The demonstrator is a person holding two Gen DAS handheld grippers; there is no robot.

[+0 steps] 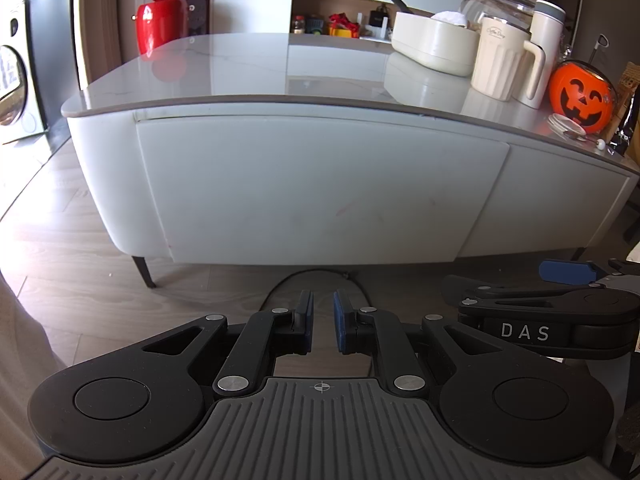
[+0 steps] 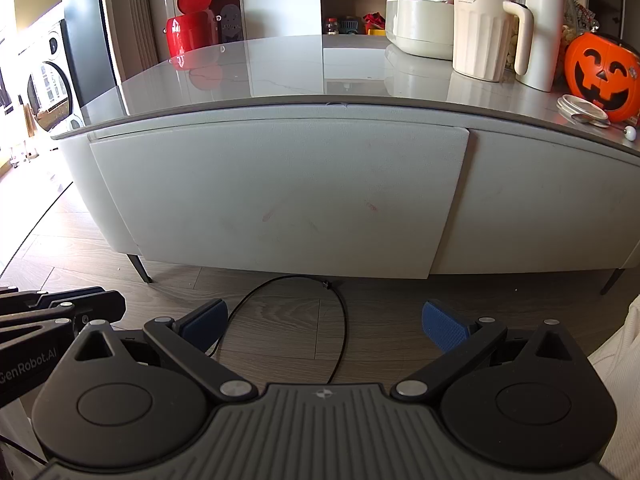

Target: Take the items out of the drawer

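A white drawer front point(image 1: 316, 188) fills the side of a low table and sits flush and closed; the same drawer front point(image 2: 276, 196) faces the right wrist view. Its contents are hidden. My left gripper point(image 1: 322, 320) hovers low over the floor in front of the drawer, its blue pads point(image 1: 307, 312) a narrow gap apart with nothing between them. My right gripper point(image 2: 326, 322) stands open wide beside it, empty, also short of the drawer. The right gripper point(image 1: 560, 304) shows at the right edge of the left wrist view.
The glossy tabletop point(image 2: 320, 64) carries a cream pitcher point(image 2: 486, 32), a white tub point(image 2: 420, 26), an orange pumpkin bucket point(image 2: 604, 72) and a red bin point(image 2: 190, 24). A black cable point(image 2: 340, 320) loops on the wooden floor under the grippers. Table legs point(image 2: 140, 266) stand at the corners.
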